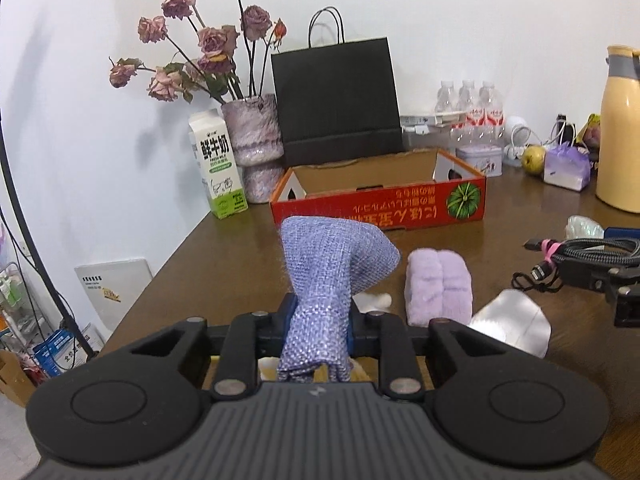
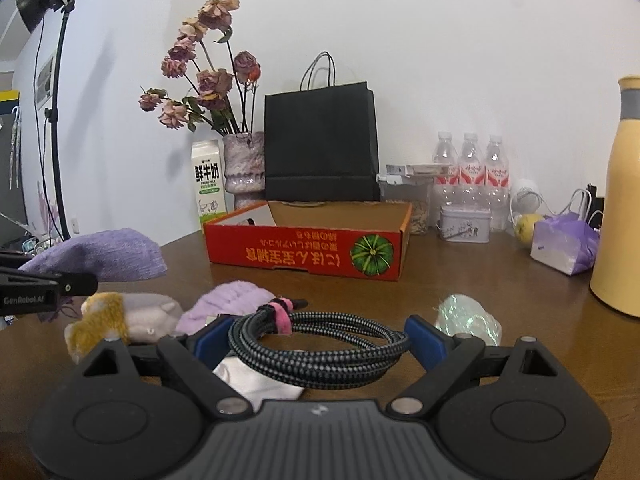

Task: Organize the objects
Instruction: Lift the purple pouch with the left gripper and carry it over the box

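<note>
- Left gripper clenched on lilac woven fabric pouch, lifted off bench, in front of the open red cardboard box, likely its destination.
- Right gripper grasps coiled black braided cable, in front of the box too.

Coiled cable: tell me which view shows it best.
Right wrist view: the cable fills the centre, held between the right gripper's fingers, its pink tie visible. Left wrist view catches only part of it at the right edge.

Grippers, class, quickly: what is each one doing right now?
Left gripper: closed on the purple pouch.
Right gripper: closed around the coiled cable.
</note>
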Demonstrator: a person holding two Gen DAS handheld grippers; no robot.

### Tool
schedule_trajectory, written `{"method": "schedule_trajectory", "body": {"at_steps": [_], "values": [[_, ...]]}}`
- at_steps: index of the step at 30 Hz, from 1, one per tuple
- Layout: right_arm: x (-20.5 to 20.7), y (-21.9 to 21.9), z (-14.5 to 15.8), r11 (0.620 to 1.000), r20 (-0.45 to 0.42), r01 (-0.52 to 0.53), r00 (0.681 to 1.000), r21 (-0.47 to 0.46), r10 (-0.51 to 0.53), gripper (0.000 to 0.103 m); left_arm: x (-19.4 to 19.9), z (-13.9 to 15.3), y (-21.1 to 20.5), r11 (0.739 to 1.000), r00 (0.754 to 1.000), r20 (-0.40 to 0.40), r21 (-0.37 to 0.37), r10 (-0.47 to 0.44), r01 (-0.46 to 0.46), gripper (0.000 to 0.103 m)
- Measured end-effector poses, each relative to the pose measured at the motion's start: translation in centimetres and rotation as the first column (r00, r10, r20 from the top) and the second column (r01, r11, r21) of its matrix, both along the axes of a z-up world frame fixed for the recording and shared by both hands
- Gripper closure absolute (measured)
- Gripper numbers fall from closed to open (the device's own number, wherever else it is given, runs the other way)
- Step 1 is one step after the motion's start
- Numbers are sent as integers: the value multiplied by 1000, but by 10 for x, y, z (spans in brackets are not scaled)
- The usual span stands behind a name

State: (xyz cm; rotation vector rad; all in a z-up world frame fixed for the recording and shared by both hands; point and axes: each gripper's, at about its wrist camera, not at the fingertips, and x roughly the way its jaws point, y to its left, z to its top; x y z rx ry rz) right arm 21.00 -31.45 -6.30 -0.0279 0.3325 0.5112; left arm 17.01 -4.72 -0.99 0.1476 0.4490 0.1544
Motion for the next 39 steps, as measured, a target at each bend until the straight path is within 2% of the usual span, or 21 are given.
{"method": "schedule_trajectory", "body": {"at_steps": [16, 24, 39], "values": [[15, 40, 39, 1000, 82, 3, 997, -4, -3, 12, 34, 32, 21, 996, 998, 41, -75, -41, 44, 80], [36, 57, 49, 1000, 91, 9, 996, 0, -9, 12, 55, 41, 26, 993, 997, 57, -102, -46, 51, 80], [85, 88, 62, 1000, 111, 28, 993, 5, -28, 12, 112, 52, 38, 989, 999, 37, -145, -30, 35, 80]]}}
